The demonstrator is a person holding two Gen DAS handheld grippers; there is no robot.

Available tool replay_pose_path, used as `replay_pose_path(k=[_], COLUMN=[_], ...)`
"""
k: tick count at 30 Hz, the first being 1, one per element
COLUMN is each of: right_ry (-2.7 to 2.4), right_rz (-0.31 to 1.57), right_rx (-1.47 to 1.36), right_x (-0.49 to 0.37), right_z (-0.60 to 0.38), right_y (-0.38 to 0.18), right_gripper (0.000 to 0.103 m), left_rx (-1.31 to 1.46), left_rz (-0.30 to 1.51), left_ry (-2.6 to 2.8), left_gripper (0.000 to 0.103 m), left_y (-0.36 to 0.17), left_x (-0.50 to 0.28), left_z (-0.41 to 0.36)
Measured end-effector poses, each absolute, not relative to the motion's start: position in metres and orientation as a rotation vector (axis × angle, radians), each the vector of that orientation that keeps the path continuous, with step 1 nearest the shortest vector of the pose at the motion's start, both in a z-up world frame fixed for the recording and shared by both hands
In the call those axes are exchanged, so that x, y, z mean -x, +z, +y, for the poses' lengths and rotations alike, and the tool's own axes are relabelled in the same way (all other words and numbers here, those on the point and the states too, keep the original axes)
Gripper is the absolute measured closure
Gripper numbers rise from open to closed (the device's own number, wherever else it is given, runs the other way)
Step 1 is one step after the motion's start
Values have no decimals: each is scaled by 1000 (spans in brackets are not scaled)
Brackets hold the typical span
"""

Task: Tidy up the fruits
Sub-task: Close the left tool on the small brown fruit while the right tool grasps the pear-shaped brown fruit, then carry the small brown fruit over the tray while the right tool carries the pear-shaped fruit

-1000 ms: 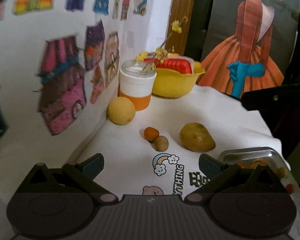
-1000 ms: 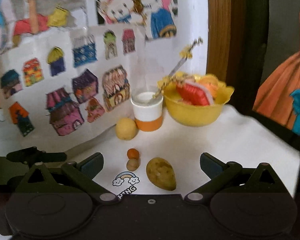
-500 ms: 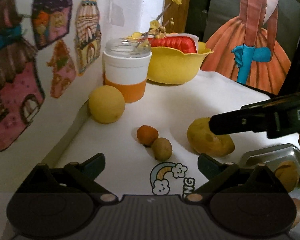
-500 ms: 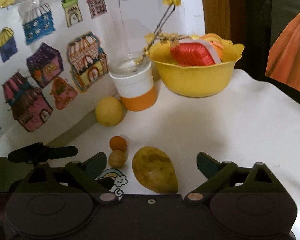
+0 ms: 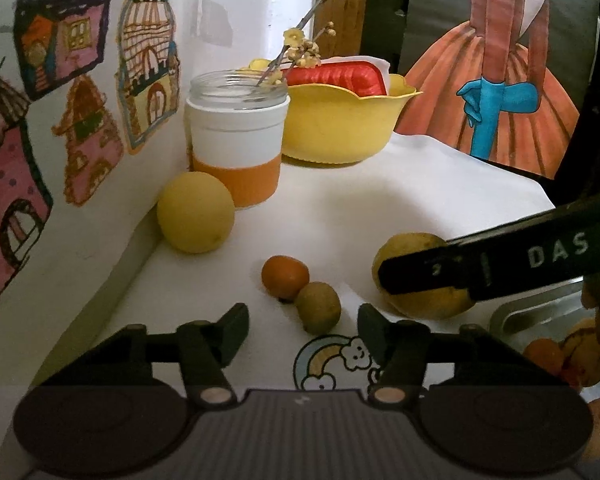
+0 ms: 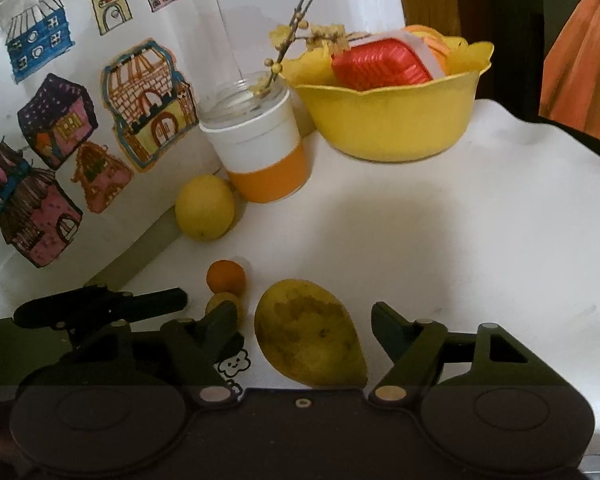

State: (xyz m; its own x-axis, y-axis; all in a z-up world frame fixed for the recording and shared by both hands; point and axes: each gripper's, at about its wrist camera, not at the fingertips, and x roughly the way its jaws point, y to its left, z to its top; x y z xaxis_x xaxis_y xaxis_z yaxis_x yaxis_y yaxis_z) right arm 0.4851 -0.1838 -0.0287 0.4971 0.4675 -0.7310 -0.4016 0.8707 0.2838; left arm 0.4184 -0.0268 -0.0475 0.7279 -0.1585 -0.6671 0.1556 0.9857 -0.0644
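Advanced: right gripper, jaws spread, now straddling mottled yellow pear-shaped fruit, long axis slanting across gap. Left gripper open, farther off.

Mango: near side partly covered by the right gripper's finger in the left wrist view; lower end hidden behind the gripper body in the right wrist view. Metal tray: at the table's right edge, cut off by the frame; fruits in it blurred, kind untellable. Small greenish fruit: mostly hidden behind a right gripper finger.
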Motion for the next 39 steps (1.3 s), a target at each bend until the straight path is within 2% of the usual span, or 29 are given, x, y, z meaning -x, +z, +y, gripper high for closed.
replay_pose_path(k=[1, 3, 5, 13, 17, 28, 39], right_ry=[527, 521, 513, 518, 508, 483, 500], right_rz=[916, 927, 935, 934, 929, 916, 858], right_rx=[-84, -90, -93, -117, -119, -157, -209], right_x=[-486, -487, -489, -491, -490, -472, -434], right_z=[-183, -183, -183, -182, -182, -184, -186], right_y=[-30, -34, -36, -39, -39, -35, -4], right_gripper=[32, 34, 38, 45, 45, 46, 46], left_rx=[-1, -12, -11, -3, -2, 36, 66], left_rz=[735, 736, 739, 741, 741, 761, 719], left_ry=[-177, -187, -196, -206, -192, -153, -156], left_gripper=[45, 56, 61, 67, 75, 76, 76], left_y=[-48, -48, -48, -51, -51, -46, -26], left_x=[-420, -422, -424, -428, -427, -410, -374], left_z=[-28, -30, -31, -32, -33, -26, -24])
